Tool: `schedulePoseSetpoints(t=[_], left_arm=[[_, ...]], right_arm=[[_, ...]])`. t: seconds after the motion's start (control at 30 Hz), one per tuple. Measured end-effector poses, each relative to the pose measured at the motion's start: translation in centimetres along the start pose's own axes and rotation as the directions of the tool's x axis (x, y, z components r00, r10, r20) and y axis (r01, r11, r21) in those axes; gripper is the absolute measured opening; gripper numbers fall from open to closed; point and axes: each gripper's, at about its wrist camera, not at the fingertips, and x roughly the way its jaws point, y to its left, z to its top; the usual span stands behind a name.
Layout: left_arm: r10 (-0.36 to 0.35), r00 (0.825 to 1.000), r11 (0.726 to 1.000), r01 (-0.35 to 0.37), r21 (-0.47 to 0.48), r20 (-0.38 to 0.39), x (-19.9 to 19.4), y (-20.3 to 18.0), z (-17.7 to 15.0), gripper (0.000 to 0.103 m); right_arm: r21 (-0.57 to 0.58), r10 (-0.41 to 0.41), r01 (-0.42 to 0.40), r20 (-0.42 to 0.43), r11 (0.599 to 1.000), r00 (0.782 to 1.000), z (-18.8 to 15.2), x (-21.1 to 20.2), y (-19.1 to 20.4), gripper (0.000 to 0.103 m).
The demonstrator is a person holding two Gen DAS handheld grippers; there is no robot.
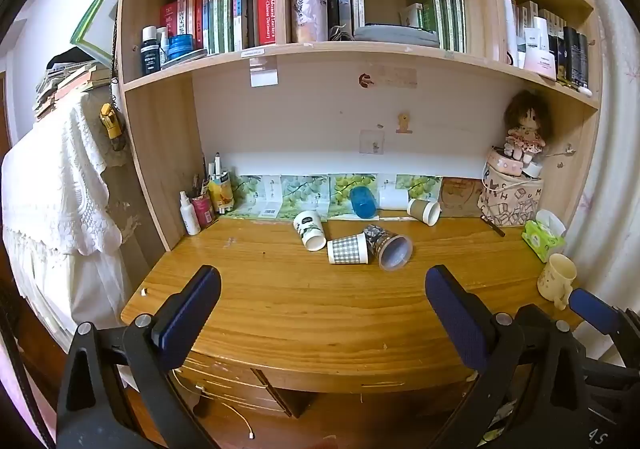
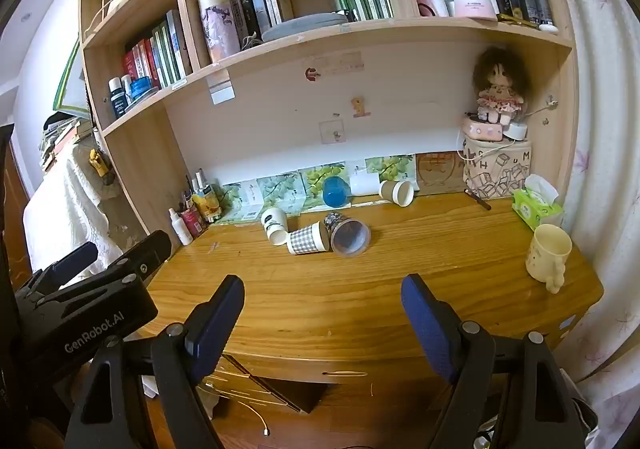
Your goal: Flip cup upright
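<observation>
Several cups lie on their sides on the wooden desk: a white leaf-print cup, a checked cup, a dark patterned cup with its mouth towards me, a blue cup and a brown paper cup. The right wrist view shows them too: white, checked, dark, blue, brown. My left gripper is open and empty, over the desk's front. My right gripper is open and empty, also short of the cups.
A cream mug stands upright at the desk's right edge, beside a green tissue pack. Bottles and pens stand at the back left. A printed bag with a doll sits at the back right. Shelves hang above.
</observation>
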Motion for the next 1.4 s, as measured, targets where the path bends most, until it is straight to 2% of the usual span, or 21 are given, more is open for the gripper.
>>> schedulePoseSetpoints(t=[0.73,1.4], left_arm=[[0.011,1.0,0.999,-0.011,-0.03,0.0,-0.7,0.6,0.3,0.102],[0.0,0.998,0.999,-0.003,-0.046,-0.055,-1.0,2.5,-1.0,0.102]], right_arm=[[-0.011,-0.001,0.001,0.004,1.0,1.0,0.0,-0.3,-0.1,0.081],[-0.016,0.016,-0.016,-0.043,1.0,0.999,-0.8,-0.3,1.5,0.081]])
